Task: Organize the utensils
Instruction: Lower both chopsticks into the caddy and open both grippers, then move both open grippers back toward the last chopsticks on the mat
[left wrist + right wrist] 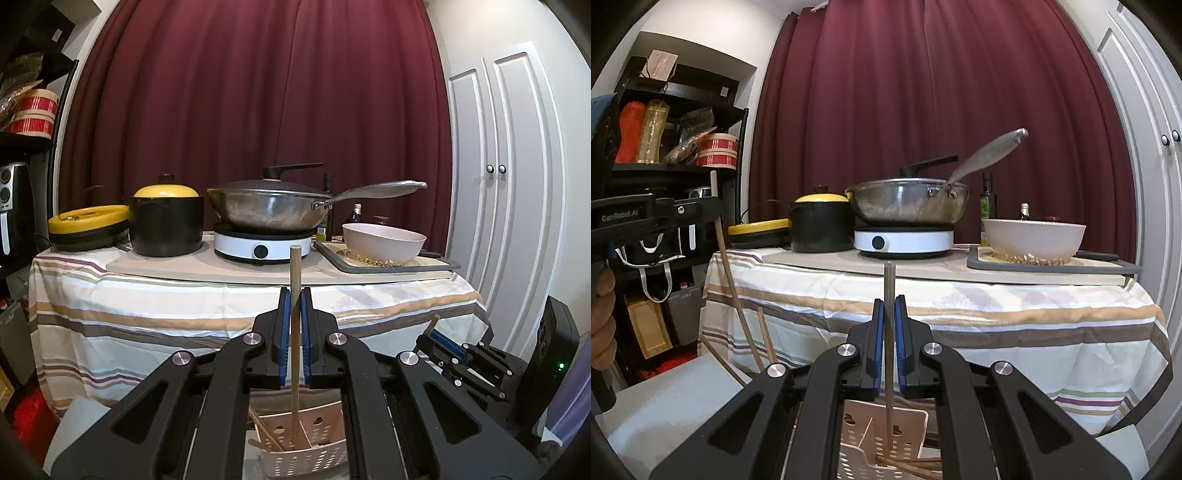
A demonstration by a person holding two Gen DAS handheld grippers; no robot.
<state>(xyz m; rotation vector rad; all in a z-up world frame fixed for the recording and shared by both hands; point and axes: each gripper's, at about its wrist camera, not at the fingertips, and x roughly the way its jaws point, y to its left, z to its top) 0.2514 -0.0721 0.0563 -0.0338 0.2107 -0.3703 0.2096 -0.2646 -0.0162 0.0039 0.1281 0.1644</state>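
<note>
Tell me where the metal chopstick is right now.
The metal chopstick stands upright, clamped in the right tool, its lower end over the perforated utensil basket, in front of the striped tablecloth.

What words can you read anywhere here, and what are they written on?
"GenRobot.AI": on the black side of the left gripper, seen in the right wrist view.
Bottle labels behind the white bowl: too small to read.
Boxes on the black shelf: no text I can read.

Both wrist views toward shared table (236, 275)
</note>
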